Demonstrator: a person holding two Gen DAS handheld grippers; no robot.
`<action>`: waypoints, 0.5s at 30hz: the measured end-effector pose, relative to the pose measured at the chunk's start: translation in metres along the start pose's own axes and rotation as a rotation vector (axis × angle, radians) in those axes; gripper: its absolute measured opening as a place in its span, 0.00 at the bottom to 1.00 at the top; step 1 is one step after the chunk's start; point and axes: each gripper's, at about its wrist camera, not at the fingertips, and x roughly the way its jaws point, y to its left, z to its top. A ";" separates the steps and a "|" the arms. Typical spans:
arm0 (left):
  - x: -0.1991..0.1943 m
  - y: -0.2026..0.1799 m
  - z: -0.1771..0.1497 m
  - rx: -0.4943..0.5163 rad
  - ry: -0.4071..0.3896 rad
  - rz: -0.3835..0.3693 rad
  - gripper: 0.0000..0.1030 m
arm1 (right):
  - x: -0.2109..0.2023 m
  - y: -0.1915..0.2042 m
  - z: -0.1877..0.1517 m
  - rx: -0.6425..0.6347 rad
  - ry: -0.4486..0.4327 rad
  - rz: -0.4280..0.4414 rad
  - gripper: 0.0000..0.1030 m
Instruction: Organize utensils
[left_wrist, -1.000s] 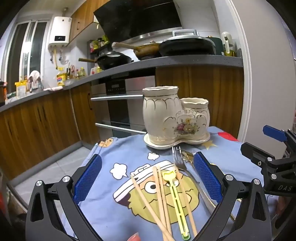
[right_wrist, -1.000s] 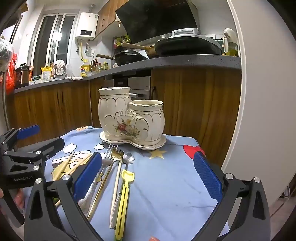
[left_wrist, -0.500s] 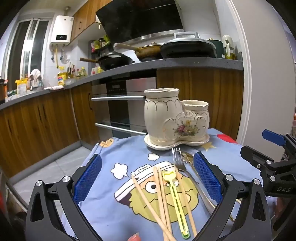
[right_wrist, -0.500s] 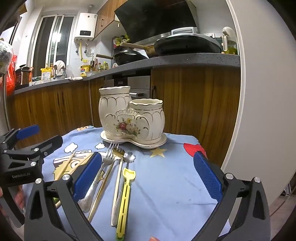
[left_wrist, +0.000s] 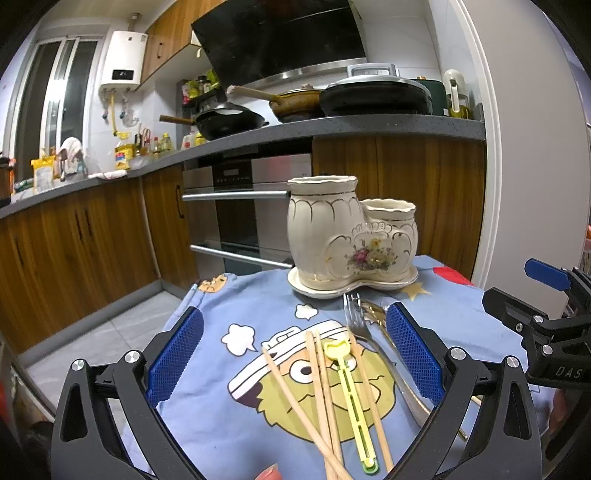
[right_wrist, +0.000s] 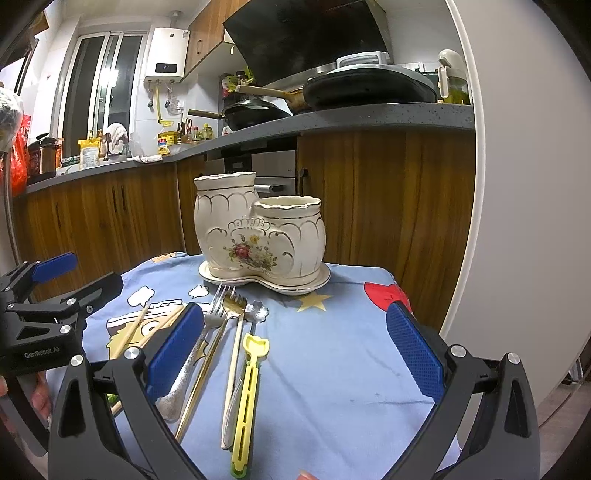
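Utensils lie loose at lower centre of both views on the desk's blue cartoon-print cloth (left_wrist: 236, 295): wooden chopsticks (left_wrist: 317, 373), a yellow plastic clip (left_wrist: 349, 384), a silver metal fork (left_wrist: 356, 321), a gold fork (right_wrist: 231, 306). Behind them stands the cream ceramic twin-pot holder (right_wrist: 258, 236), apparently empty. The left gripper (left_wrist: 293, 354) and right gripper (right_wrist: 295, 350) hover spread apart, holding nothing. Judged step: approach; next, close on one utensil. Since a second ago, the holder sits slightly farther off.

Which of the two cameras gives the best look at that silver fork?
The right wrist view: the silver fork shows from tines to handle end. In the left wrist view the fork is partly hidden behind a blue pad.
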 end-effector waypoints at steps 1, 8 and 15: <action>0.000 0.000 0.000 -0.001 0.000 -0.001 0.95 | 0.000 0.000 0.000 0.000 0.000 0.000 0.95; 0.000 0.003 -0.001 -0.008 0.000 -0.007 0.95 | -0.001 0.000 -0.001 0.006 0.002 -0.002 0.95; 0.000 0.004 -0.002 -0.010 0.002 -0.008 0.95 | 0.001 -0.001 -0.001 0.016 0.012 0.000 0.95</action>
